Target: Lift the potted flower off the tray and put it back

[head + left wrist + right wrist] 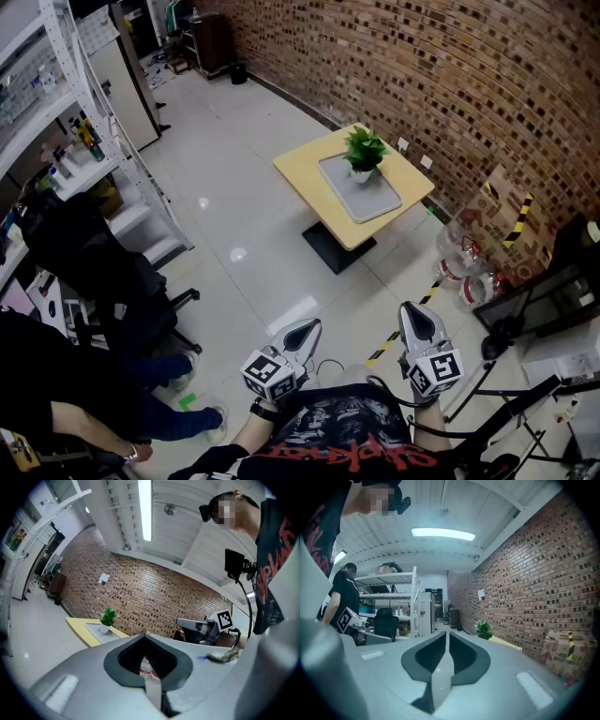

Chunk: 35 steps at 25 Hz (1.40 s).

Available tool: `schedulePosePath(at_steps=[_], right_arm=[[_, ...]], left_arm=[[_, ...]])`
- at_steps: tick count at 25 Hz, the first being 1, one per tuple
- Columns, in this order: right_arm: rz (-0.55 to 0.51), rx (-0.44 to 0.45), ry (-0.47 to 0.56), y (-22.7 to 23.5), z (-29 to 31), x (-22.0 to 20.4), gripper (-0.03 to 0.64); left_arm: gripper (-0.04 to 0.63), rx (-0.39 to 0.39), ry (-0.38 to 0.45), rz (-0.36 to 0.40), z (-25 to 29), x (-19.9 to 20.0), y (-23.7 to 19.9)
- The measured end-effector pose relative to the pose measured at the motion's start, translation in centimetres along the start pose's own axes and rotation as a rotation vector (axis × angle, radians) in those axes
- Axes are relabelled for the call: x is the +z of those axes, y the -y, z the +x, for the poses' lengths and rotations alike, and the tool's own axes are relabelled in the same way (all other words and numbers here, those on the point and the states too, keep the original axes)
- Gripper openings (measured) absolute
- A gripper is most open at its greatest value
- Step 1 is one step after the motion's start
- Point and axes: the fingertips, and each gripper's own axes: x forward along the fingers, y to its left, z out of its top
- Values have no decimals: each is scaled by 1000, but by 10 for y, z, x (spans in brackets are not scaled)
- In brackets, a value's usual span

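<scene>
The potted flower (364, 152), green leaves in a small white pot, stands upright at the far end of the grey tray (367, 195) on a small yellow table (309, 171). Both grippers hang close to my body, far short of the table over open floor. My left gripper (307, 326) is shut and empty. To its right, my right gripper (413, 309) is also shut with nothing in it. The left gripper view shows the potted flower (108, 617) far off beyond the shut left gripper (144, 637). In the right gripper view the potted flower (483, 629) sits far past the right gripper (446, 633).
White shelving (66, 122) and a black office chair (112, 281) stand at the left, with a seated person (84, 394) below them. A cardboard box (502, 220) and water bottles (464, 262) lie by the brick wall. Stands and cables (525, 375) crowd the lower right.
</scene>
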Motion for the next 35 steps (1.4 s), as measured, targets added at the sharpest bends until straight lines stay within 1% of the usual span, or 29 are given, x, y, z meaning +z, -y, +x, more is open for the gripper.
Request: schedulePosePath(at_steps=[2,5,7,9,10,12,14,16,19,21,23,25,27,29,32,35], right_arm=[[-8,-22,-5,4,16,-8,96],[2,-50,-26,17,43,-19,198],[24,-68,-39,32,63,-26,268],[37,-84,-52,52,88,-33,364],[37,-85,-59,65,104,-37,402],[27,-65,-75,91,143,-47,491],[19,-25,-85,119,192,-59,543],[25,5,-90,157,243,-72,582],[34,30,-112,219,321,-86,589],[40,44,-136,253,372,-94,589],[42,53,-172,284,417,-108,588],[21,50,-220,313,460,-129,588],[-5,35,-265,332,495,-157,588],[-4,19,-283,345,524,-182,591],[46,6,-334,362,575,-226,591],[109,-21,-380,379,620,-259,592]], left_arm=[[5,10,-5,3,3,0,-20],[5,18,-4,0,11,5,-44],[5,22,3,-5,19,6,-58],[5,32,5,-16,32,8,-74],[5,38,0,-19,43,9,-83],[5,57,-25,-21,68,10,-105],[5,84,-61,-16,101,14,-134],[5,118,-87,-12,142,24,-165],[5,160,-99,-26,210,50,-207],[5,167,-96,-25,251,70,-233],[5,180,-92,-23,286,90,-255],[5,197,-98,-19,311,103,-274],[5,224,-116,-19,319,107,-292],[5,258,-121,-34,316,105,-313],[5,291,-148,-48,313,112,-348],[5,306,-168,-16,306,123,-373]])
